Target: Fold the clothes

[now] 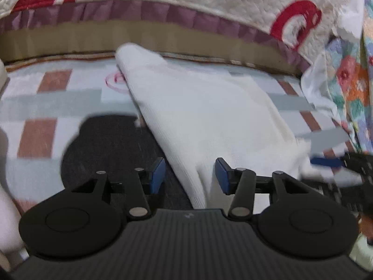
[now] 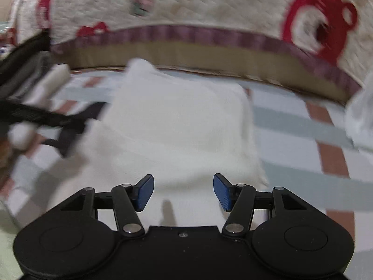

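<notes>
A white knitted garment lies folded on a checked mat, its narrow end reaching toward the bed. It also shows in the right wrist view. My left gripper is open just above the garment's near left edge, holding nothing. My right gripper is open above the garment's near edge, empty. The right gripper shows blurred at the right edge of the left wrist view. The left gripper shows blurred at the left of the right wrist view.
A checked mat of pale blue, white and brown covers the floor. A dark garment lies on it left of the white one. A bed with a cream quilt and purple frill stands behind. Floral bedding hangs at the right.
</notes>
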`<action>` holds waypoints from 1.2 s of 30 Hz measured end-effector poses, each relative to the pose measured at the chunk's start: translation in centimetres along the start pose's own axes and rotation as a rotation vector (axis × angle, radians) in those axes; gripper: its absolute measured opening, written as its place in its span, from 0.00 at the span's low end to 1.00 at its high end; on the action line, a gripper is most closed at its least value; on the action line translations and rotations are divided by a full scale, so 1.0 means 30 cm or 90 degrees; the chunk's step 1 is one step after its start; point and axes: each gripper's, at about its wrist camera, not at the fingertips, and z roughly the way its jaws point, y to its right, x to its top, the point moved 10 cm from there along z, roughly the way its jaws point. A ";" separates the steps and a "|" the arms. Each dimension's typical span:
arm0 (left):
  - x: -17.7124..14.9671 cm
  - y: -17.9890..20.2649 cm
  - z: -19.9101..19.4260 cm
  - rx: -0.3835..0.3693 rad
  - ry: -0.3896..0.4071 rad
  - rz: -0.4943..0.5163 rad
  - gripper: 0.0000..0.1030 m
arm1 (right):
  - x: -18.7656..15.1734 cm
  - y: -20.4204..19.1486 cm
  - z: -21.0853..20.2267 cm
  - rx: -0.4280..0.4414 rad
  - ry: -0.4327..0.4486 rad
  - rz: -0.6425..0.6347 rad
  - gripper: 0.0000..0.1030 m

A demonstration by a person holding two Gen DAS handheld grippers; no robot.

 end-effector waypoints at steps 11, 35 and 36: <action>0.204 -0.273 0.293 0.014 -0.031 -0.062 0.49 | 0.110 -0.152 0.050 0.243 -0.050 0.280 0.59; 0.396 -0.028 0.282 -0.031 0.109 0.044 0.12 | -0.007 -0.208 0.179 0.201 -0.020 0.166 0.49; 0.402 0.003 0.254 -0.043 0.117 0.053 0.12 | -0.013 -0.231 0.212 0.197 -0.042 0.144 0.50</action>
